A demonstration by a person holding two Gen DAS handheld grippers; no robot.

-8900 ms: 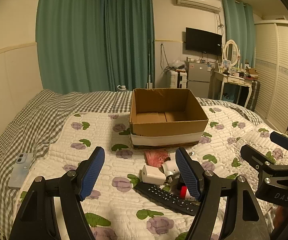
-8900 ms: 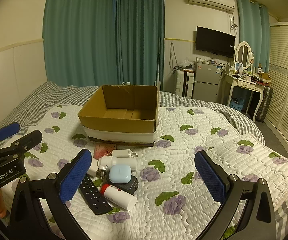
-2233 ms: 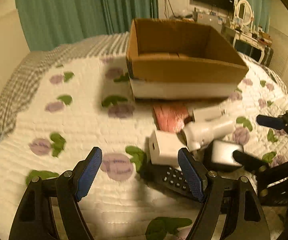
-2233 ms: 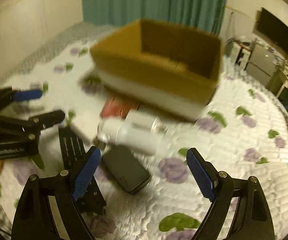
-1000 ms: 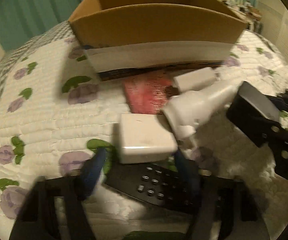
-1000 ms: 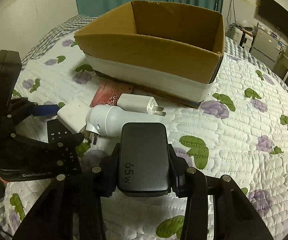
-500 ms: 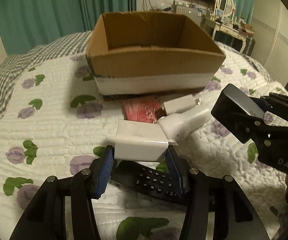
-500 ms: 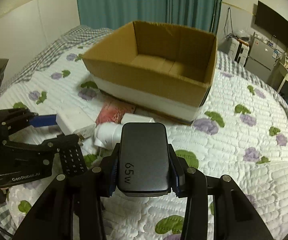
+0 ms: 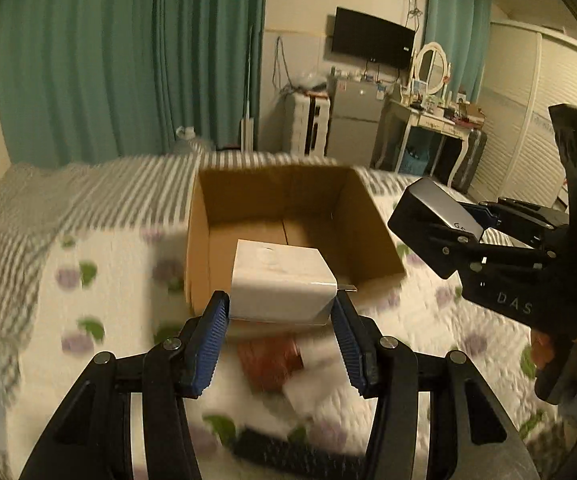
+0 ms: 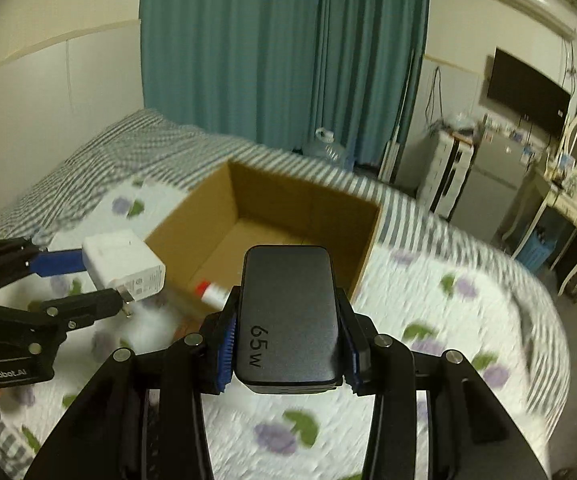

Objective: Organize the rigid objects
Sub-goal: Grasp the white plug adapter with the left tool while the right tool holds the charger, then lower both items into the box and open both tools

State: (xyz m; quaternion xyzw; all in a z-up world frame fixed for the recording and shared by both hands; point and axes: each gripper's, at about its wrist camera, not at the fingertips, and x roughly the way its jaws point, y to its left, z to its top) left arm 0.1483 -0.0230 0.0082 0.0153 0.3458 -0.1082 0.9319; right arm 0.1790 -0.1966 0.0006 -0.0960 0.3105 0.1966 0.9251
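Matt brown cardboard box (image 9: 288, 216), glossy white plastic charger (image 9: 282, 284), quilted cloth bedspread (image 10: 468, 320)

White charger (image 9: 282, 282), black charger (image 10: 288, 312), brown box (image 9: 288, 216), teal curtains (image 9: 128, 60).

quilt (image 9: 100, 248) motion-blurred; remote control (image 9: 288, 454) smeared, bottom-edge items indistinct

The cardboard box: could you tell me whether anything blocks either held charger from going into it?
Nothing visible does. The cardboard box is open-topped; the white charger in the left gripper and dark charger in the right gripper are held near it.
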